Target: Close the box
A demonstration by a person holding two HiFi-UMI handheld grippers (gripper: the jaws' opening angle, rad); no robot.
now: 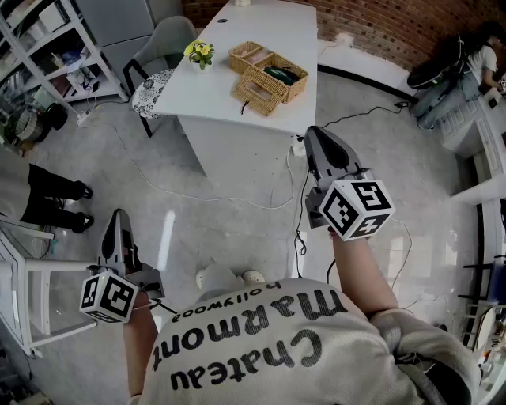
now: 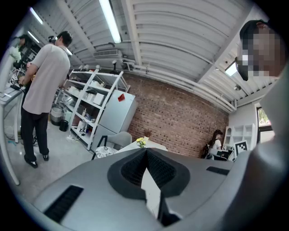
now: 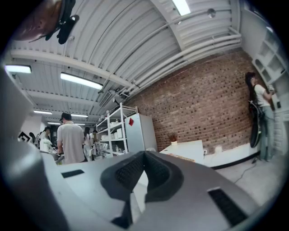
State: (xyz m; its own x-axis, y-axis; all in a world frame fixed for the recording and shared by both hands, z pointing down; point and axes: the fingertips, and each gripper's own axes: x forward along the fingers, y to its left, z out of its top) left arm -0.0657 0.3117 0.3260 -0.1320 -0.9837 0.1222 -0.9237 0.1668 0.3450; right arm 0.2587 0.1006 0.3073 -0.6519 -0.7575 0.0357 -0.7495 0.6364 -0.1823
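Two hand-held grippers hang in front of the person, well apart from each other and short of the table. Nearest in the head view is the person's pale sweatshirt (image 1: 261,340) with dark lettering. From it the left gripper (image 1: 118,215) reaches out over the grey floor (image 1: 221,237) at the lower left, and the right gripper (image 1: 315,133) is held higher and further forward, each with its marker cube at the wrist end. In the left gripper view the dark ribbed pads (image 2: 134,168) meet at their tips with nothing between them, so that gripper is clenched and empty. The right gripper view shows the same, with the pads (image 3: 129,171) pressed together at the tip around nothing. Cables (image 1: 237,202) trail over the floor between the person and the white table (image 1: 213,87). On the far part of that table sits the wicker box (image 1: 294,87), open at the top with something dark lying inside, and neither gripper touches it. A small pot of yellow flowers (image 1: 200,52) stands near the box on its left, and a grey chair (image 1: 162,47) is at the table's left side. Off to the left a bystander (image 1: 47,194) in dark trousers stands on the floor, and further back is a white shelving rack (image 1: 47,39). A brick wall (image 1: 379,24) closes the room beyond the table, and another person (image 1: 466,67) is at the far right.
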